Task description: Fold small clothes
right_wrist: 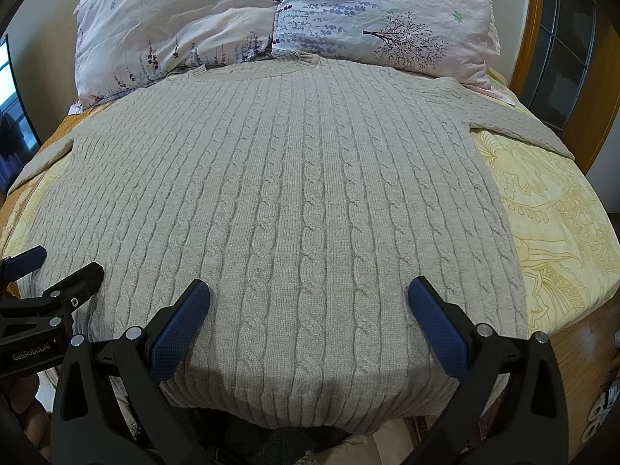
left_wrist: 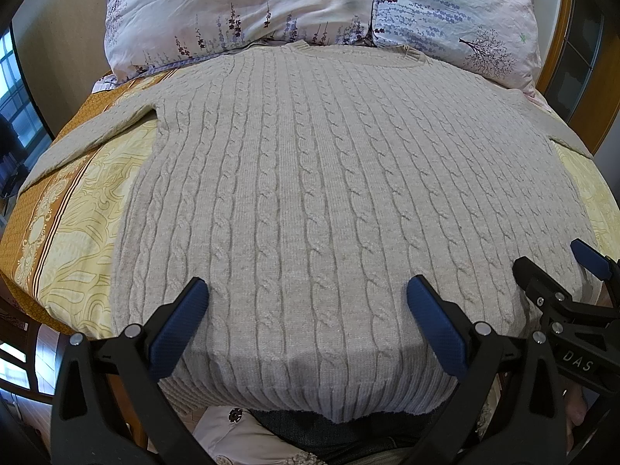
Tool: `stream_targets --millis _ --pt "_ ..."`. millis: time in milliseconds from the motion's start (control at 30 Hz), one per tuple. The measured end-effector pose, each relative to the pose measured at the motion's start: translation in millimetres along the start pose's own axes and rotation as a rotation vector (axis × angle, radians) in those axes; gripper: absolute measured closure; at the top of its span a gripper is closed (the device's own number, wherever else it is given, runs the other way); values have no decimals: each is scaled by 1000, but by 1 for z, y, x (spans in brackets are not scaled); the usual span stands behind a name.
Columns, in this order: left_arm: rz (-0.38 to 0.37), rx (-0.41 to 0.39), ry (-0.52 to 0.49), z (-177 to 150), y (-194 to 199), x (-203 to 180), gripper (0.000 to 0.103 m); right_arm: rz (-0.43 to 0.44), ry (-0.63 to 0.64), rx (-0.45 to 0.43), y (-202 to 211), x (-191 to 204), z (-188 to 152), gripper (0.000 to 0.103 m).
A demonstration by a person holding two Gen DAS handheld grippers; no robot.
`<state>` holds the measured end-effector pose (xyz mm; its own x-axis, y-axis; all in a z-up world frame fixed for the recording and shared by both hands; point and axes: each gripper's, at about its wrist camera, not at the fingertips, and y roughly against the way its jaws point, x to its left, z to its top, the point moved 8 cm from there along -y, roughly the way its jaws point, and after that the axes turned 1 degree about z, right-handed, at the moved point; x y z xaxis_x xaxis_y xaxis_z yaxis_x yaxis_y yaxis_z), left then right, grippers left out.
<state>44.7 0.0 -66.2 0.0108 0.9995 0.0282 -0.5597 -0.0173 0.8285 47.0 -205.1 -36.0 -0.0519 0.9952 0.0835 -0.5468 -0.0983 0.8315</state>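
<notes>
A beige cable-knit sweater lies flat on the bed, collar toward the pillows, both sleeves spread out to the sides; it also shows in the right wrist view. My left gripper is open and empty, hovering over the sweater's lower left part near the hem. My right gripper is open and empty over the lower right part near the hem. The right gripper also shows at the right edge of the left wrist view, and the left gripper at the left edge of the right wrist view.
The bed has a yellow and orange patterned sheet. Two floral pillows lie against the far end. A wooden headboard frame stands at the right. The sweater's hem hangs over the near bed edge.
</notes>
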Motion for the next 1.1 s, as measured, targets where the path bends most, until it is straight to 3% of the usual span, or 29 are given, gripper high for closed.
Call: stream_targets --millis 667,900,1100 --pt "0 3 0 0 0 0 2 0 1 3 -3 0 -4 1" --pt "-1 27 -7 1 -3 -1 2 10 17 45 -10 0 -10 1" --pt "-17 7 -27 3 -3 1 2 74 93 -22 -9 3 -8 1"
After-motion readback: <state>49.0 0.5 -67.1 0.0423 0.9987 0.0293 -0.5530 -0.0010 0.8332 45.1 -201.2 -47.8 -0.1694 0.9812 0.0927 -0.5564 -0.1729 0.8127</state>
